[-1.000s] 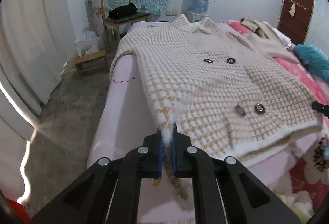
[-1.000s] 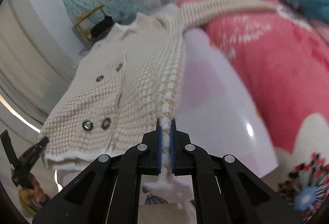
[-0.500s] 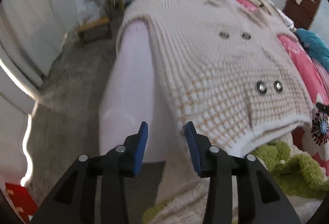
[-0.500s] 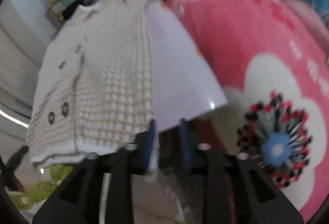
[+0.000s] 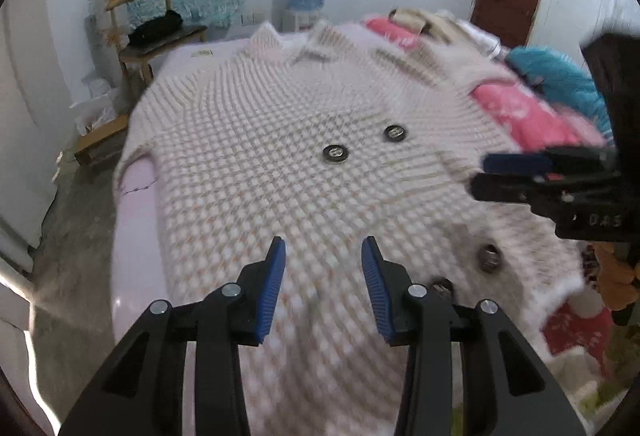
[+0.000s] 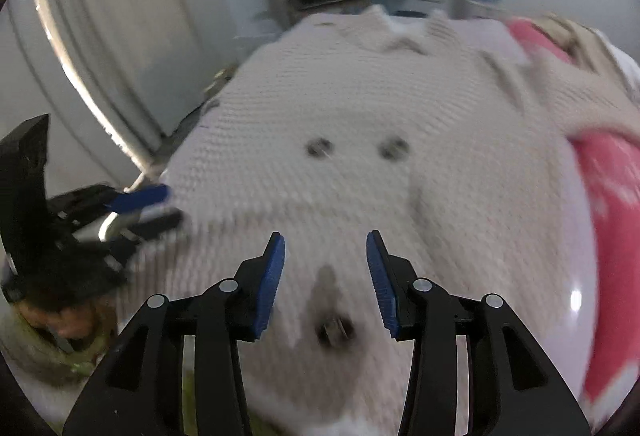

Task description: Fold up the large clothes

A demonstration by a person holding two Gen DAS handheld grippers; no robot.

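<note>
Bedroom, pale pink sheet (image 5: 134, 236) on bed, checked beige cardigan (image 5: 280, 156) spread flat buttons up, left gripper (image 5: 323, 276) above its hem, jaws wide apart, holding nothing, right gripper (image 6: 325, 268) likewise spread and empty, pink floral quilt (image 6: 612, 188) beside.

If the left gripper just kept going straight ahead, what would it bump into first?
Probably the checked cardigan. The open left gripper points along it, spread on the bed, toward its two upper buttons. Depth is unclear.

Pink quilt (image 5: 520, 108) (heaped clothes behind) crowds the jacket's (image 5: 280, 156) right.
</note>
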